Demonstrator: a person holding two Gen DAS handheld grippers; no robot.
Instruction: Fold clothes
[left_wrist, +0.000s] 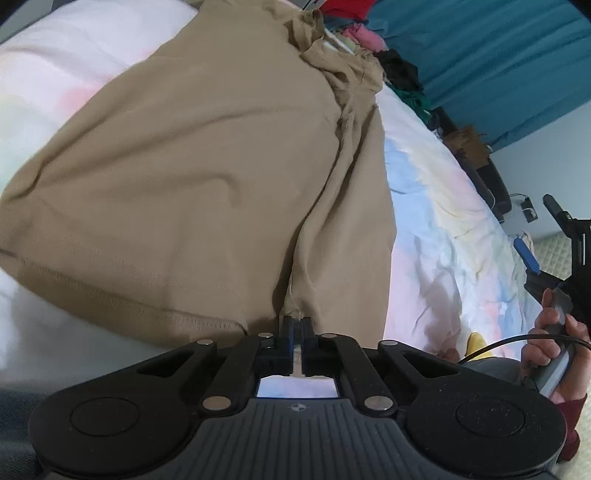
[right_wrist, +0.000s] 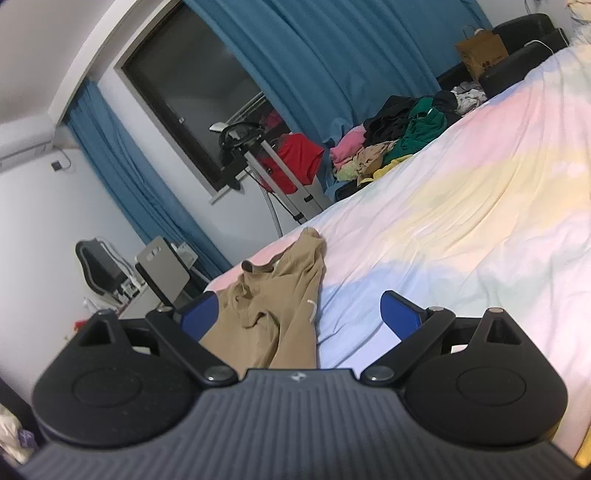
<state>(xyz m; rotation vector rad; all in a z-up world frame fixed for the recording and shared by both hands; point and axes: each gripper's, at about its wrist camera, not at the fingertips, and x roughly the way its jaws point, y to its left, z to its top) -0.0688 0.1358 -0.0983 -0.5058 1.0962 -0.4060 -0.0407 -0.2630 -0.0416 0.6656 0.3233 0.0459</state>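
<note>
Tan shirt (left_wrist: 207, 155) pinched in left gripper (left_wrist: 295, 326); only the right view shows the clothes pile (right_wrist: 402, 136).

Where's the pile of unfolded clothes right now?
In the right wrist view, the pile of clothes sits at the bed's far edge, upper right, against the blue curtain, beyond the tan shirt.

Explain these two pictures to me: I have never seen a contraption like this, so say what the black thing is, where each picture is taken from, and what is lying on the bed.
Each picture comes from a camera on a hand-held tool, looking along its two fingers. A person carries one tool in each hand. In the left view, the left tool is shut on a fold of a tan garment spread over the pastel bedsheet. In the right view, the right tool is open and holds nothing; the garment lies partly between its blue pads. A pile of clothes waits at the bed's far edge.
</note>
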